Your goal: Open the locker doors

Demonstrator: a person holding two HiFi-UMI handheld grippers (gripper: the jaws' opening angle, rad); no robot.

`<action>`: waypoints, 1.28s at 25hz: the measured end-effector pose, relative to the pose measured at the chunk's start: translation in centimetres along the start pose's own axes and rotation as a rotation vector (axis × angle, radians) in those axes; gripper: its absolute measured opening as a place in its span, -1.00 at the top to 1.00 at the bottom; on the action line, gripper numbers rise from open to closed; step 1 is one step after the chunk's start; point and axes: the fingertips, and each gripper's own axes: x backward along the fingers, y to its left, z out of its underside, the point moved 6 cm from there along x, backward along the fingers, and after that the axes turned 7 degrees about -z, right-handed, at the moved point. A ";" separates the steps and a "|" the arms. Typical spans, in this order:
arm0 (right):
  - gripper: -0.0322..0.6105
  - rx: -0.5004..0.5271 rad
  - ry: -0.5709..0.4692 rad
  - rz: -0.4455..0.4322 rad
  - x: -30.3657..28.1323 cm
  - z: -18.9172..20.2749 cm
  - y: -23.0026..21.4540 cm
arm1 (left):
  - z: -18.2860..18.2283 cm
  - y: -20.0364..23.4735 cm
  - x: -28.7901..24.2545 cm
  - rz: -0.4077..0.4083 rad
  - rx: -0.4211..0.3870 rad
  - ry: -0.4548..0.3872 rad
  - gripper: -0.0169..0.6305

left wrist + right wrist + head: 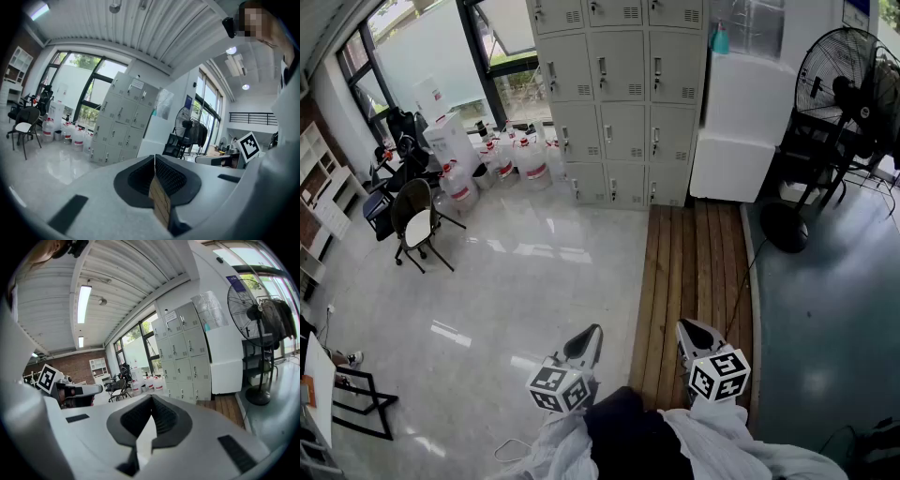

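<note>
A bank of grey lockers (619, 94) stands against the far wall, every door shut, each with a small handle. It also shows far off as the lockers (123, 123) in the left gripper view and the lockers (185, 352) in the right gripper view. My left gripper (591, 336) and right gripper (686, 330) hang side by side near my body, well short of the lockers, above the tiled floor and the wooden strip. Both point at the lockers. The left gripper (154, 159) is shut with nothing in it, and so is the right gripper (151, 399).
A wooden floor strip (689, 281) leads to the lockers. Several water jugs (511, 155) stand left of them, with a black chair (417, 220) further left. A white cabinet (741, 131) and a large black fan (834, 103) stand to the right.
</note>
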 end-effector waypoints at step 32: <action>0.90 -0.031 0.013 -0.022 -11.7 -3.9 -2.2 | -4.2 8.9 -8.2 0.032 -0.010 0.008 0.91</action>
